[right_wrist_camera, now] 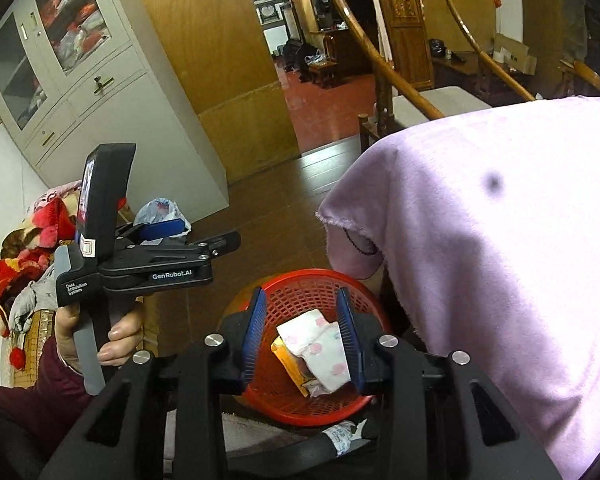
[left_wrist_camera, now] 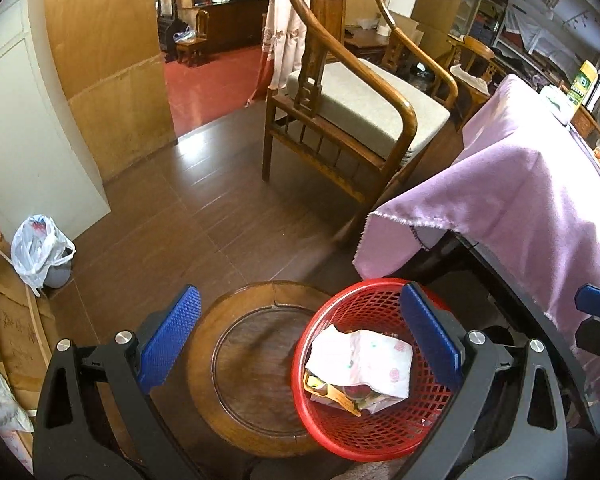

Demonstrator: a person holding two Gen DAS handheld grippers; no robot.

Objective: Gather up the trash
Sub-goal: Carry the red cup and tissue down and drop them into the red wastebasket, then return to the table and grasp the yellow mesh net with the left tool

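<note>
A red mesh basket [left_wrist_camera: 374, 304] [right_wrist_camera: 300, 278] sits on a round wooden stool [left_wrist_camera: 252, 360]. Inside lies a crumpled white wrapper with pink flowers [left_wrist_camera: 364, 360] [right_wrist_camera: 324, 348] on top of a yellow packet [left_wrist_camera: 340, 398] [right_wrist_camera: 288, 354]. My left gripper [left_wrist_camera: 300, 320] stands wide open over the stool and the basket's left side, holding nothing. In the right wrist view a hand holds it at the left [right_wrist_camera: 204, 236]. My right gripper [right_wrist_camera: 303, 320] hovers above the basket, jaws partly apart, with the wrapper lying loose below them.
A table draped in purple cloth [left_wrist_camera: 520, 200] [right_wrist_camera: 500, 240] overhangs the basket on the right. A wooden armchair [left_wrist_camera: 360, 120] stands beyond it. A white plastic bag [left_wrist_camera: 40, 248] lies by a white cabinet [left_wrist_camera: 28, 140] at the left. Dark floor [left_wrist_camera: 204, 220] stretches ahead.
</note>
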